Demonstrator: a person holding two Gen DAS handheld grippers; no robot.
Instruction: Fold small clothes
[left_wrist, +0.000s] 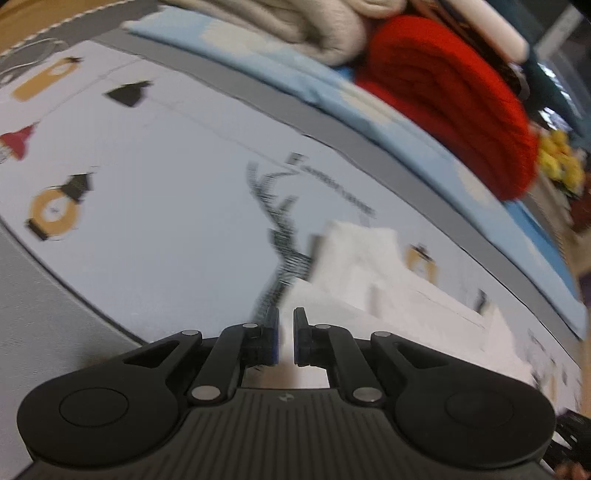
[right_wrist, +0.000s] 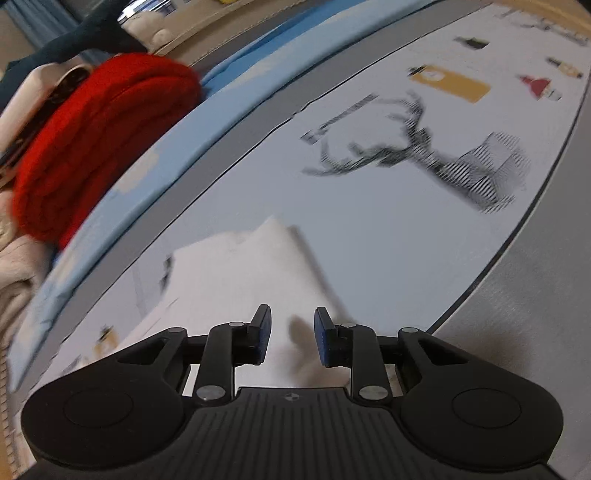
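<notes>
Both grippers hang over a white garment on the printed mat, between grasps in the fold

Nearest, the left gripper (left_wrist: 286, 334) has its pads drawn almost together with only a thin gap and nothing pinched; the right gripper (right_wrist: 292, 334) stands clearly apart and empty. Just beyond both lies the small white garment (right_wrist: 243, 273), partly folded and flat on the pale mat (left_wrist: 166, 184) printed with a striped deer (right_wrist: 436, 155). Further back a red knit (left_wrist: 454, 110) rests on a blue cloth (left_wrist: 406, 136) beside beige fabric (left_wrist: 295, 26). Both views are motion-blurred. Judging by this, the next move calls for opening the left tongs and pinching a garment edge on each side
</notes>
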